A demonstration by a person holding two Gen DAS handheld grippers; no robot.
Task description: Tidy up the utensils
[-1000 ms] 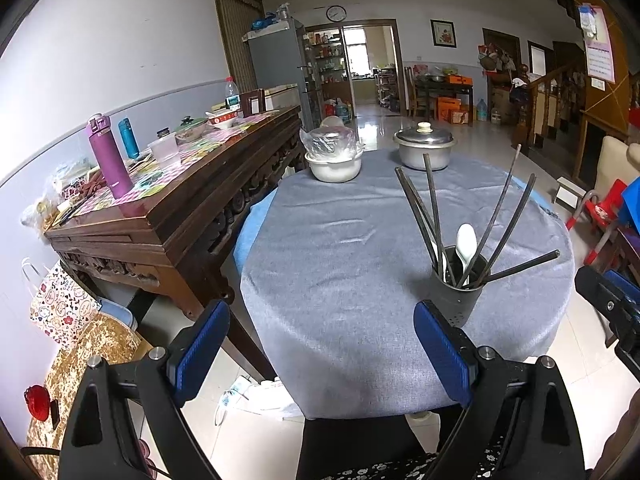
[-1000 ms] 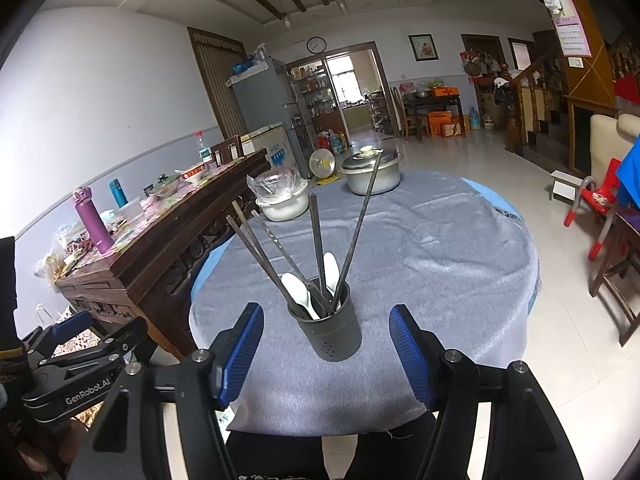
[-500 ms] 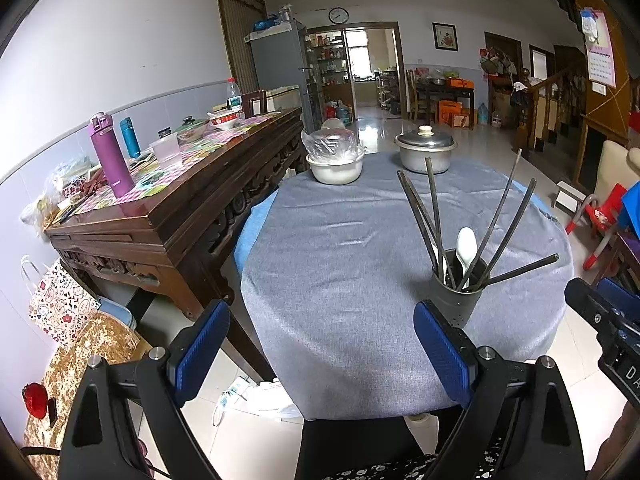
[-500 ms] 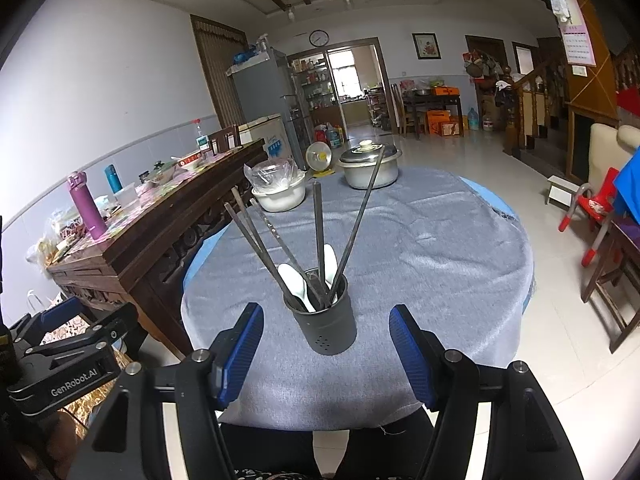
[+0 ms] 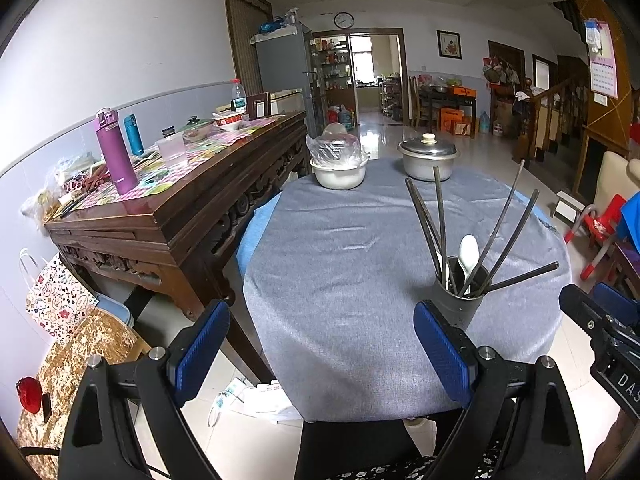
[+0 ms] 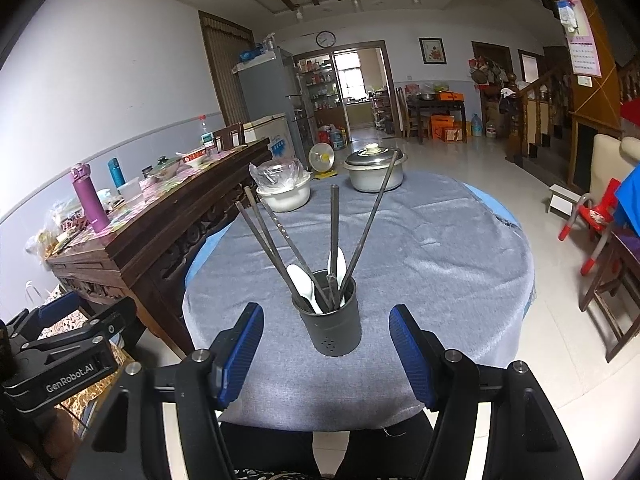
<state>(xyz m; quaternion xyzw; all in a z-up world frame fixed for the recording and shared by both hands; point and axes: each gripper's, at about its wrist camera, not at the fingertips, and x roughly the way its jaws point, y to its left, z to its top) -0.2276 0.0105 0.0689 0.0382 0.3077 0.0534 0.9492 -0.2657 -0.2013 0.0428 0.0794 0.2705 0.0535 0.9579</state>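
Utensil holder (image 6: 331,322) sits near the table (image 6: 440,248) edge, chopsticks (image 6: 372,216) and spoons (image 6: 304,286) inside. My right gripper (image 6: 326,354) and left gripper (image 5: 320,354) both gape wide, holding nothing.

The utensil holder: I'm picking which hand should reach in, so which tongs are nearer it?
Right. The right tongs frame the utensil holder head-on; the left tongs sit off to its left.
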